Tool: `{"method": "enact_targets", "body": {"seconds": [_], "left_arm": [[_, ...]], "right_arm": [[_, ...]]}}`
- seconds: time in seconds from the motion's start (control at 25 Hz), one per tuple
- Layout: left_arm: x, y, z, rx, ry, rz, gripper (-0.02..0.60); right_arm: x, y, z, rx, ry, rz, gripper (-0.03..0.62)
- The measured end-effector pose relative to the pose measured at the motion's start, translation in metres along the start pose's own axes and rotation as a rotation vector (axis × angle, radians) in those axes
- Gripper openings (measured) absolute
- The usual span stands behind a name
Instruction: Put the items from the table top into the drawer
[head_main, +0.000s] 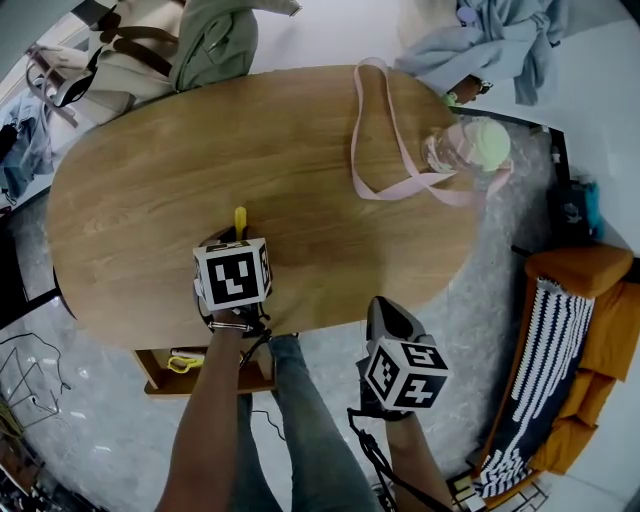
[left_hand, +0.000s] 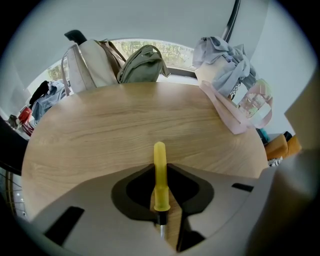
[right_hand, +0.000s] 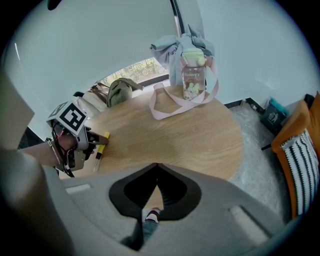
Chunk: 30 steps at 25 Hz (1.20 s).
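A yellow-handled screwdriver (head_main: 240, 219) (left_hand: 159, 172) (right_hand: 102, 141) lies on the oval wooden table (head_main: 140, 200) near its front edge, handle pointing away from me. My left gripper (head_main: 238, 240) (left_hand: 160, 167) points steeply down over it, and its jaws pinch the yellow handle between them. My right gripper (head_main: 385, 312) (right_hand: 157, 165) hangs off the table's front edge above the floor, jaws together with nothing in them. An open wooden drawer (head_main: 158, 378) sticks out below the table edge and holds a yellow-handled item (head_main: 184, 362).
A clear bottle with a green lid and pink strap (head_main: 468, 150) (left_hand: 254, 102) (right_hand: 193, 77) stands at the table's far right. Bags (head_main: 205, 40) and clothes (head_main: 500, 40) lie beyond the table. An orange seat with a striped cushion (head_main: 560, 370) is at the right. My legs (head_main: 300, 420) are below.
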<state>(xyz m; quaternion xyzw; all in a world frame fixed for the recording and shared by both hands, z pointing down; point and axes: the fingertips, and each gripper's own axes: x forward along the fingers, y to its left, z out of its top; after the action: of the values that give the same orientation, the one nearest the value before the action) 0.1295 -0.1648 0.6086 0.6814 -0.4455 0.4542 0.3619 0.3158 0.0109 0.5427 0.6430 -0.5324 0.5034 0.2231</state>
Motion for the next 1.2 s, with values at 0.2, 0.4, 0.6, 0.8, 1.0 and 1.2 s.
{"method": "enact_targets", "body": {"seconds": [0.2,0.4,0.6,0.8,1.0,1.2], "left_arm": [[-0.006,0.006,-0.003,0.002,-0.012,0.002,0.071],[-0.022,0.011,-0.004,-0.016,-0.063,-0.006,0.071],[-0.038,0.019,-0.014,-0.018,-0.095,-0.031,0.071],[-0.065,0.039,-0.037,-0.014,-0.111,-0.048,0.071],[-0.094,0.067,-0.072,-0.009,-0.129,-0.056,0.071],[-0.119,0.093,-0.117,-0.003,-0.122,-0.063,0.071]], "right_arm": [[-0.003,-0.001,0.0,-0.001,-0.011,-0.005,0.005],[-0.005,0.001,-0.002,0.002,-0.026,-0.019,0.005],[-0.007,0.015,-0.009,-0.012,-0.04,-0.02,0.006],[-0.015,0.045,-0.026,-0.022,-0.049,-0.009,0.006],[-0.023,0.08,-0.051,-0.025,-0.069,0.006,0.005],[-0.036,0.107,-0.085,-0.025,-0.08,0.013,0.006]]}}
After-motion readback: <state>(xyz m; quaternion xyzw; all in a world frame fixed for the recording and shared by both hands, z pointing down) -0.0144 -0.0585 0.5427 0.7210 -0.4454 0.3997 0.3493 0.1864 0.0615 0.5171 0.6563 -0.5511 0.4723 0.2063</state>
